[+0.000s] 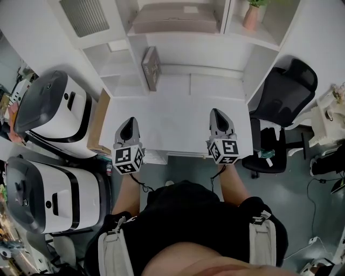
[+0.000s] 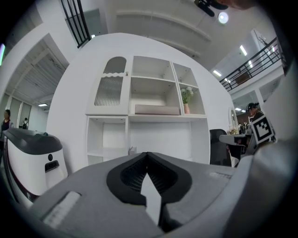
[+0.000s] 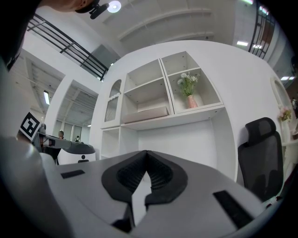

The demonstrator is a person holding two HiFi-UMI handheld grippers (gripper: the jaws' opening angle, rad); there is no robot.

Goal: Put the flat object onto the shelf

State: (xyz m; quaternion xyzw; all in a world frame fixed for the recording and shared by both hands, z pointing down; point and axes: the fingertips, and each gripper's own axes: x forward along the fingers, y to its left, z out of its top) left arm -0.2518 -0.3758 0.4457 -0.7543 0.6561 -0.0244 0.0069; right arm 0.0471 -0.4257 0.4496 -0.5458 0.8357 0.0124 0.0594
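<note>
A flat beige box lies on the upper shelf of the white shelf unit; it also shows in the left gripper view and the right gripper view. A small flat brown object stands on edge at the back of the white desk, against a shelf partition. My left gripper and right gripper hover over the desk's front edge, pointing at the shelves. The jaws of both, left and right, are shut with nothing between them.
A pink vase with a plant stands in the upper right shelf compartment. A black office chair is right of the desk. Two white machines with dark tops stand to the left, with a cardboard sheet against the desk's side.
</note>
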